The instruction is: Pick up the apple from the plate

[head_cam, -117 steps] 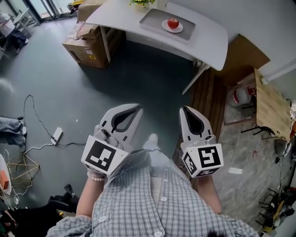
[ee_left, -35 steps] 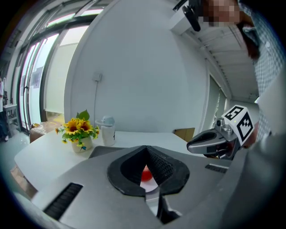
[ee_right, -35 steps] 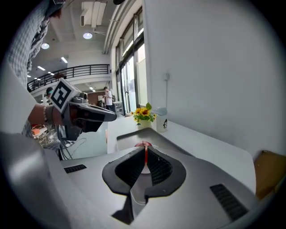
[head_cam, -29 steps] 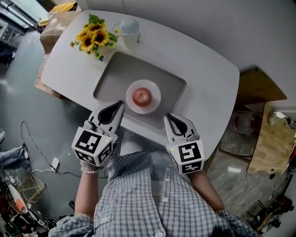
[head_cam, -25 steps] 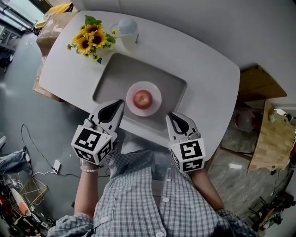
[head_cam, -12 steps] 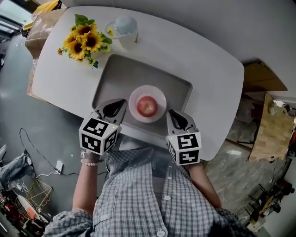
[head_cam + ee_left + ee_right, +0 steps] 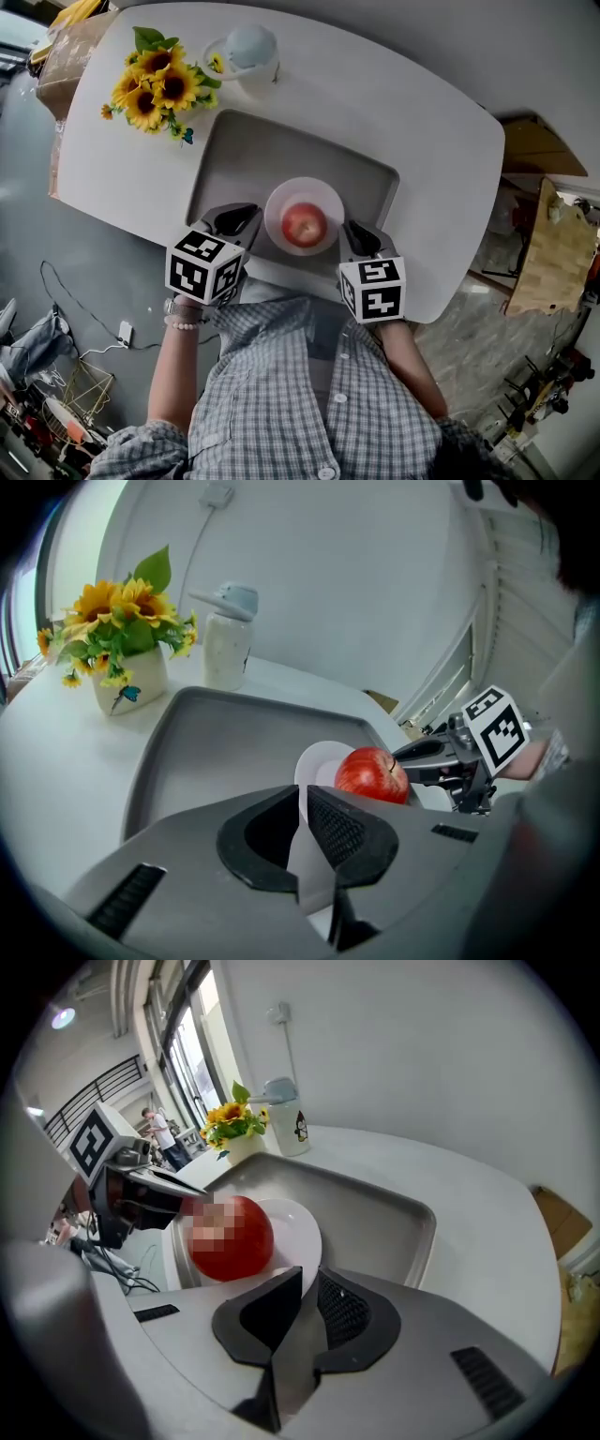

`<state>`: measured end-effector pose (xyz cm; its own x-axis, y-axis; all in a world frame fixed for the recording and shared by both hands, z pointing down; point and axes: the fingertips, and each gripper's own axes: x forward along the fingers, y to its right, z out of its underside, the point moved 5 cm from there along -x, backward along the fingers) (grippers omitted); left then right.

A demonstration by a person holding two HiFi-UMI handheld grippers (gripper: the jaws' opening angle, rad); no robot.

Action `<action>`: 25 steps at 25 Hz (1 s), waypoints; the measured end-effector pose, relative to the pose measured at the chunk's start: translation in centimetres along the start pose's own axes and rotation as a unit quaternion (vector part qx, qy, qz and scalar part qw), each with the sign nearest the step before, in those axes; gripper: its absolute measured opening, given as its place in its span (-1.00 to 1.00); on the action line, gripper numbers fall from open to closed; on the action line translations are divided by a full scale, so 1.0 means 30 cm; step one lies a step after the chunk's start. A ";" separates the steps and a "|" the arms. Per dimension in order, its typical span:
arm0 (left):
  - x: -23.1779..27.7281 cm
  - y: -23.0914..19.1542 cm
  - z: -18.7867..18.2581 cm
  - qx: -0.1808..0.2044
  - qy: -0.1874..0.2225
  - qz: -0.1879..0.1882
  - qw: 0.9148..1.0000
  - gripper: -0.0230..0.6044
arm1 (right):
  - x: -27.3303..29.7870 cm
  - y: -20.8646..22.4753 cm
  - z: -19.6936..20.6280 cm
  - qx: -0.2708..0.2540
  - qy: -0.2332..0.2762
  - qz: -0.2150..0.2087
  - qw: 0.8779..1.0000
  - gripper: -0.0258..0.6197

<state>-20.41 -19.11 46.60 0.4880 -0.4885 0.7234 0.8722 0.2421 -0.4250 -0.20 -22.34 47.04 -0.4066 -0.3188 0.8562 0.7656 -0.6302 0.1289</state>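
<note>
Apple (image 7: 305,224), red and round, is seen resting on a white plate (image 7: 277,199) inside a grey tray (image 7: 234,155) on a pale table (image 7: 431,141). The left gripper (image 7: 239,218) is held just to one side of the fruit and the right gripper (image 7: 361,235) just to the other. The apple lies between the two, slightly ahead of their tips, and is touched by neither. In the left gripper view the apple (image 7: 372,773) is shown ahead and to the right of the jaws. In the right gripper view the apple (image 7: 234,1258) is shown ahead and to the left. Both pairs of jaws are drawn nearly together, with only a thin slit between them, and nothing is held in either.

Jaws this narrow cannot take the apple in. If either gripper is pushed forward before being spread, the fruit would likely be nudged and rolled off the plate. The plate's rim, close beneath the tips, could also be caught, so that the plate is slid or tipped. The smooth, curved skin may slip away if it is pinched off-centre.
</note>
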 end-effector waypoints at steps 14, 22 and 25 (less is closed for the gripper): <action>0.070 -0.009 0.038 -0.028 -0.052 0.050 0.997 -0.66 | 0.061 0.000 0.016 0.074 -0.045 -0.045 0.995 -0.64; 0.102 0.003 0.065 -0.023 -0.091 0.049 0.994 -0.66 | 0.068 -0.008 0.024 0.088 -0.048 -0.057 0.993 -0.64; 0.106 0.000 0.063 -0.030 -0.098 0.046 0.994 -0.66 | 0.072 -0.005 0.025 0.104 -0.047 -0.066 0.991 -0.64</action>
<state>-18.79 -19.08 49.93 0.5683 -0.2920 0.7693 0.8226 0.2257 -0.5220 -0.82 -22.40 49.25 -0.4690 -0.1698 0.8667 0.7992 -0.4993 0.3347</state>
